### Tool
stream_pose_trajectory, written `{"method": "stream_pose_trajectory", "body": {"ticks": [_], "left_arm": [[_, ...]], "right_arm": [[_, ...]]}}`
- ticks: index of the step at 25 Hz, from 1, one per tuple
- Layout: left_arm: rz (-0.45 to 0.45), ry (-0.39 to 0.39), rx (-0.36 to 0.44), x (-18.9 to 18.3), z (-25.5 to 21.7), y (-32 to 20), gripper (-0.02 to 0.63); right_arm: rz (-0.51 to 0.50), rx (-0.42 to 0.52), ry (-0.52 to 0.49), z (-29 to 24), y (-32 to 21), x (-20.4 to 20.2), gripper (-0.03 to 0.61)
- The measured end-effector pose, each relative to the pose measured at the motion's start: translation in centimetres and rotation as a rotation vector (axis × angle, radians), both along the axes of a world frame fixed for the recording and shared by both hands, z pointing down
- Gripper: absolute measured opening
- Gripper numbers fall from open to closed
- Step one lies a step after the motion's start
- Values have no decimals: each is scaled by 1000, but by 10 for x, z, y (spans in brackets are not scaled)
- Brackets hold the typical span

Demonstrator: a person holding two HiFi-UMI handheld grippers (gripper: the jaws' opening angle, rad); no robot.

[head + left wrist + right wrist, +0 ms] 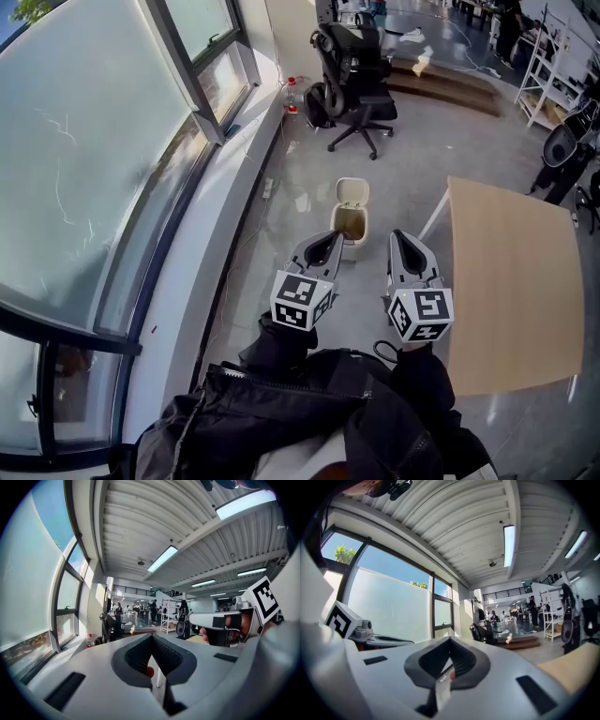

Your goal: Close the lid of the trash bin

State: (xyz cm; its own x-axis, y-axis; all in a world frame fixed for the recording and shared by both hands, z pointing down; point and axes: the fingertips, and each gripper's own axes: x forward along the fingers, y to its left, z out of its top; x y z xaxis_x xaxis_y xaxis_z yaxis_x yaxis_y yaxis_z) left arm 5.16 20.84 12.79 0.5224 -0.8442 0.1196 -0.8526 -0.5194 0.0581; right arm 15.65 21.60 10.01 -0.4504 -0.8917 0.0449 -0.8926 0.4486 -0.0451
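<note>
Left gripper (333,238) and right gripper (399,236) both have their jaws pressed together on nothing. They are held level, side by side, pointing forward. Past their tips the trash bin (349,225) stands upright on the floor (309,187), its lid (352,191) tipped up on the far side.

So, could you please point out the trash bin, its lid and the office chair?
trash bin (356,240): head view, near wall.
lid (352,192): head view, open inner face.
office chair (367,105): head view, seat.
</note>
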Motion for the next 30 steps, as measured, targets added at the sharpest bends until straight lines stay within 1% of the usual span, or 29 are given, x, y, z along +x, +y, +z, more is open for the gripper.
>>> {"method": "stream_pose_trajectory", "body": {"ticks": [6,11,18,21,24,27,30], "left_arm": [[-16,-9,-23,19,16,7,-5],[-27,-23,-57,32,34,17,-5],[-46,-33,-69,30,52,13,-5],[-56,-29,-75,24,59,1,-5],[-65,-13,-73,15,66,-21,-5],[-54,8,-67,9,68,-50,-5],[-34,18,-76,4,72,-82,-5]], "right_arm": [[-46,-33,-3,19,8,10,3],[-51,-65,-8,37,14,25,3],[-48,-90,-29,57,12,24,4],[-40,-103,-24,64,4,20,5],[-12,-106,-13,71,-13,18,4],[12,-113,-2,76,-40,16,5],[19,-119,6,76,-72,10,4]]}}
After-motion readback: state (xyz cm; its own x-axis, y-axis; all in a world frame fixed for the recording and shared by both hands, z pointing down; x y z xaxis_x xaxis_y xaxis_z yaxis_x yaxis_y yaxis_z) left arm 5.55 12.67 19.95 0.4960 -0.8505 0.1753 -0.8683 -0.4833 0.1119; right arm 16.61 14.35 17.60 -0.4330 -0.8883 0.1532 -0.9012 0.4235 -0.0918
